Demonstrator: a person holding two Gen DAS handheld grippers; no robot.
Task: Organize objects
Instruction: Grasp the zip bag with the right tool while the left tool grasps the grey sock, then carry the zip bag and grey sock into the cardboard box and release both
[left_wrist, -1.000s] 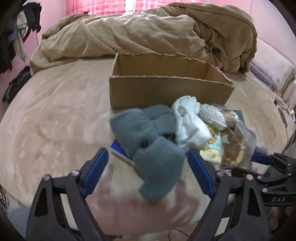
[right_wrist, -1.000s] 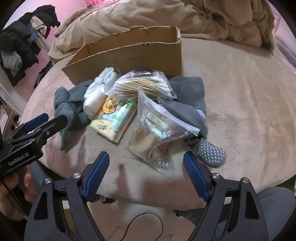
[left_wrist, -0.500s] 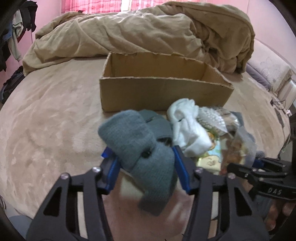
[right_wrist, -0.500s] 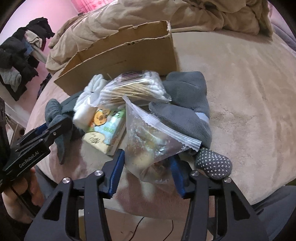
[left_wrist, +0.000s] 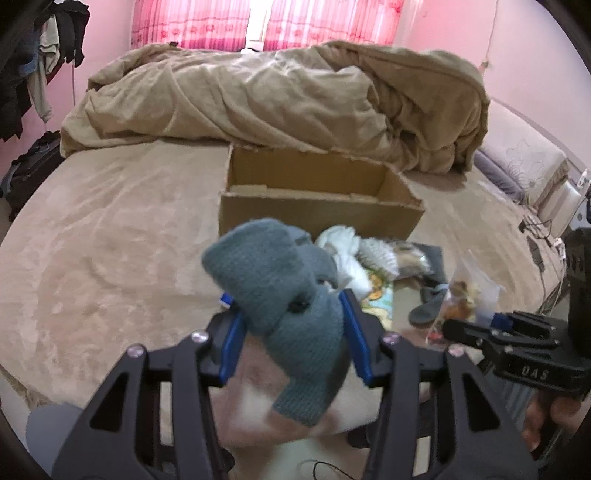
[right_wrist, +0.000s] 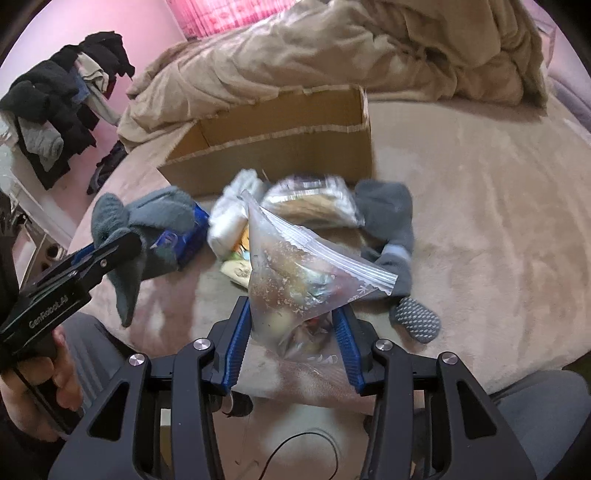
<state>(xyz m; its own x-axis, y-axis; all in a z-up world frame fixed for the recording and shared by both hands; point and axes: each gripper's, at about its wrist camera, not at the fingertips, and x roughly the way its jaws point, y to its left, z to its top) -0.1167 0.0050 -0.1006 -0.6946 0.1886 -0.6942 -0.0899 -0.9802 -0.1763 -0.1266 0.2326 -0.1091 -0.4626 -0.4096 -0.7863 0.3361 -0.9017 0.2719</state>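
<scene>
My left gripper (left_wrist: 290, 314) is shut on a grey-green knitted sock (left_wrist: 280, 295) and holds it lifted above the bed; the sock also shows in the right wrist view (right_wrist: 147, 229). My right gripper (right_wrist: 291, 321) is shut on a clear zip bag (right_wrist: 299, 273) with small items inside, raised off the bed; the bag also shows in the left wrist view (left_wrist: 465, 291). An open cardboard box (left_wrist: 317, 206) stands just behind the pile. On the bed lie a white sock (right_wrist: 232, 218), a bag of cotton swabs (right_wrist: 314, 199), a colourful packet (left_wrist: 376, 291) and a dark grey sock (right_wrist: 395, 236).
A rumpled tan duvet (left_wrist: 277, 96) lies behind the box. Clothes hang at the left (right_wrist: 55, 110). The bed's edge is close in front of me, with a cable below (right_wrist: 295, 443). A pillow (left_wrist: 517, 162) lies at the far right.
Both grippers closed: the left on the grey-green sock, the right on the zip bag. Both then lifted their objects off the bed.
</scene>
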